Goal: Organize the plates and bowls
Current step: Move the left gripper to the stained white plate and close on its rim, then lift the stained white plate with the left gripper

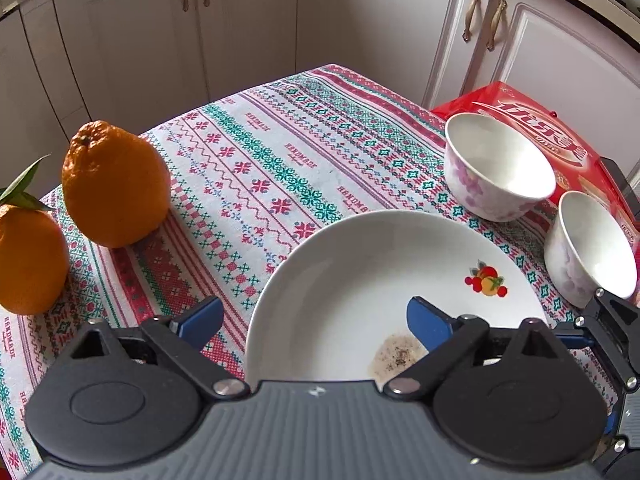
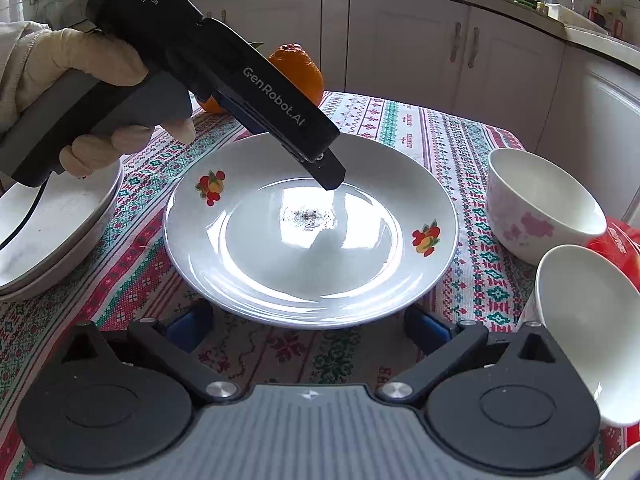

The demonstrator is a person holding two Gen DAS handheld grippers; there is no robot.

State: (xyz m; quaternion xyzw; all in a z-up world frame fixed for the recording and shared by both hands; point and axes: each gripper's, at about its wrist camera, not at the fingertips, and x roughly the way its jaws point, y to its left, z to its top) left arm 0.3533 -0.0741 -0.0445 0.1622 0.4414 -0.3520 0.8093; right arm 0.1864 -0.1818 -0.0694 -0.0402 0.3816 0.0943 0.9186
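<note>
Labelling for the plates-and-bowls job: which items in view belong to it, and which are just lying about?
Belongs to the job:
- fruit-print plate, crumbs in its middle
- two floral bowls
- stacked plates at the left edge

Just lying about:
- two oranges
- red box behind the bowls
- patterned tablecloth

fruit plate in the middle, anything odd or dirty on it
Yes. The fruit-patterned plate has a small dark speckled smudge of residue at its centre, also visible near the left gripper's fingers in the left wrist view. No chips or cracks show, and it sits flat on the tablecloth.
</note>
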